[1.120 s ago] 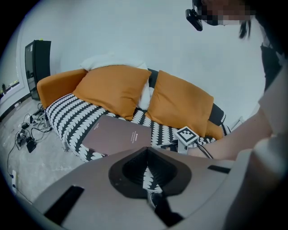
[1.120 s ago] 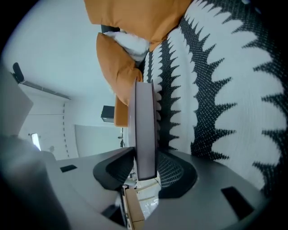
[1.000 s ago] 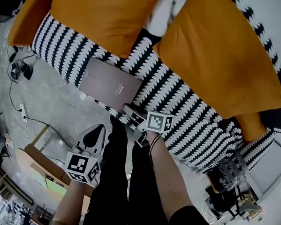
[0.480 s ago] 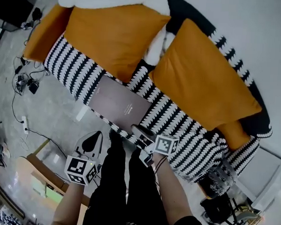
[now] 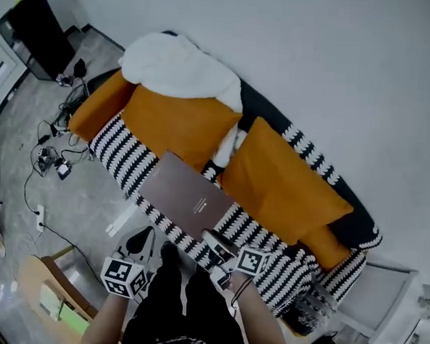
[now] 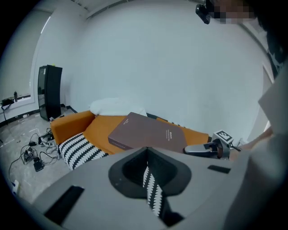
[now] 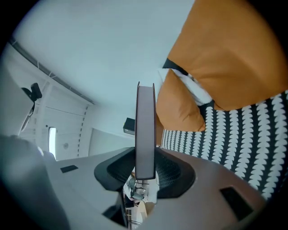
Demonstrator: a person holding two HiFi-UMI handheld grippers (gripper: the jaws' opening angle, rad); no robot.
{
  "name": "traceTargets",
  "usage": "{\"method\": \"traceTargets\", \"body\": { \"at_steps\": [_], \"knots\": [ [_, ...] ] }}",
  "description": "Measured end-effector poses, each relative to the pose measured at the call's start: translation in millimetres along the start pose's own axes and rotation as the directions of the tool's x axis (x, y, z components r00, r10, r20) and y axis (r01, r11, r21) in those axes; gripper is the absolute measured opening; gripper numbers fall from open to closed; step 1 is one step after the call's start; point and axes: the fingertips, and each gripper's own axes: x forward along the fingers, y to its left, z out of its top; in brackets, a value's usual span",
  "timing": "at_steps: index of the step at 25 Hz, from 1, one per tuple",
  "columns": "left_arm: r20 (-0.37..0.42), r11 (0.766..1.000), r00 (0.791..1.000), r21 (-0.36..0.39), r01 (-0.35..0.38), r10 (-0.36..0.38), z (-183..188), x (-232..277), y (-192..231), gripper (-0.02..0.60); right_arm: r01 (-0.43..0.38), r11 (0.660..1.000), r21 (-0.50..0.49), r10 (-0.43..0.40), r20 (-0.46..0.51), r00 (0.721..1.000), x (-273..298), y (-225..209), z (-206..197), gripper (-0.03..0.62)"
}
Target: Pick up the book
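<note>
The book (image 5: pixel 188 195) is a flat brown hardback held level above the striped sofa seat (image 5: pixel 122 156). My right gripper (image 5: pixel 213 239) is shut on its near edge, and its jaws have just closed a little further with the book between them. In the right gripper view the book (image 7: pixel 145 130) stands edge-on between the jaws of the right gripper (image 7: pixel 145 168). In the left gripper view the book (image 6: pixel 148 132) hangs before the orange cushions, with the right gripper (image 6: pixel 198 150) at its corner. My left gripper (image 5: pixel 143 237) is shut and holds nothing, left of the book.
The sofa carries two orange cushions (image 5: pixel 178 122) (image 5: pixel 286 182) and a white blanket (image 5: pixel 177 65). Cables and a power strip (image 5: pixel 50 155) lie on the grey floor at left. A wooden table (image 5: pixel 43 295) is at bottom left, and a black screen (image 5: pixel 35 32) stands in the corner.
Both grippers have risen. The book has come up off the sofa seat in the right gripper. The sofa looks smaller and farther below.
</note>
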Motion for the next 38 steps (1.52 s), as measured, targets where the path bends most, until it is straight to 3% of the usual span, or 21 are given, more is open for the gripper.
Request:
{"method": "traceTargets", "body": {
  "at_steps": [6,12,15,19,25,31,34,38],
  "knots": [
    [0.122,1.0,0.992,0.011,-0.025,0.024,66,-40,-14,0.006,-0.08,0.994,-0.079,0.082,0.016,0.997,-22,89,27,0.141],
    [0.251,0.999,0.967,0.027,-0.043,0.035,118,-82,-36,0.006,-0.091,0.96,-0.265,0.108,0.051,0.993,-44,158,50,0.141],
    [0.303,0.998,0.952,0.041,-0.055,0.039,129,-105,-55,0.006,-0.112,0.946,-0.303,0.148,0.098,0.984,-55,190,54,0.141],
    [0.327,0.997,0.944,0.043,-0.071,0.053,126,-129,-74,0.006,-0.106,0.935,-0.339,0.175,0.181,0.968,-71,216,57,0.14],
    [0.339,0.995,0.937,0.02,-0.099,0.086,111,-148,-90,0.006,0.016,0.838,-0.545,0.147,0.253,0.956,-91,231,57,0.141],
    [0.344,0.994,0.933,0.006,-0.111,0.102,100,-161,-93,0.006,0.103,0.762,-0.639,0.107,0.282,0.954,-102,233,44,0.14],
    [0.349,0.994,0.931,-0.01,-0.106,0.103,92,-164,-92,0.006,0.087,0.757,-0.648,0.115,0.263,0.958,-101,234,34,0.141],
    [0.359,0.995,0.928,-0.027,-0.098,0.101,74,-182,-91,0.006,0.06,0.785,-0.617,0.115,0.239,0.964,-100,235,8,0.14]
  ]
}}
